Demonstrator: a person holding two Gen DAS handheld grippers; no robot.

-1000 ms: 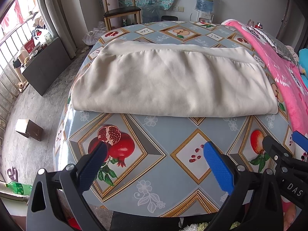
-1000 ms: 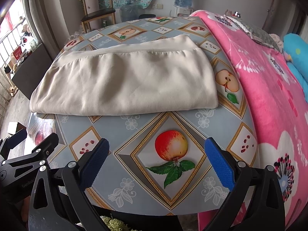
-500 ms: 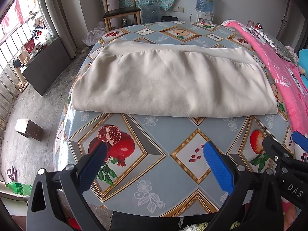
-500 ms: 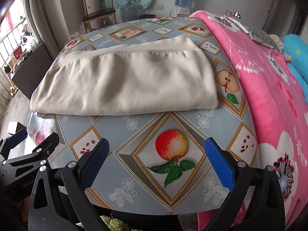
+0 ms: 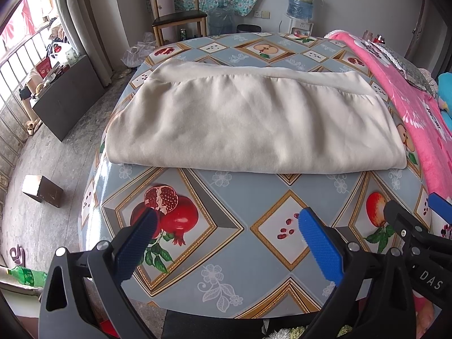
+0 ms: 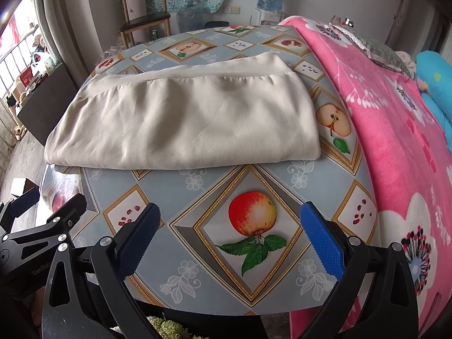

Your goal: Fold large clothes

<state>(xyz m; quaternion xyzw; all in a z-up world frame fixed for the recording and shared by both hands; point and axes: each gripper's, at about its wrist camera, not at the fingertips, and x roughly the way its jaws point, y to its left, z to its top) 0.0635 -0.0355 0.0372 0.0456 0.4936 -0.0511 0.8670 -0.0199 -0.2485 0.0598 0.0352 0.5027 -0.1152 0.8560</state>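
A large beige garment (image 5: 248, 121) lies folded flat across the middle of the table (image 5: 243, 240), its waistband at the far edge; it also shows in the right wrist view (image 6: 183, 121). My left gripper (image 5: 226, 226) is open and empty, held above the table's near edge, well short of the garment. My right gripper (image 6: 230, 221) is open and empty too, over the apple picture near the front edge. The right gripper's tip shows at the left wrist view's right edge (image 5: 409, 226).
The table has a blue fruit-pattern cloth (image 6: 197, 268). A pink flowered blanket (image 6: 395, 118) lies along its right side. A wooden chair (image 5: 178, 17) and a water dispenser (image 5: 301, 2) stand behind. A dark cabinet (image 5: 65, 99) and a small box (image 5: 42, 190) are on the left floor.
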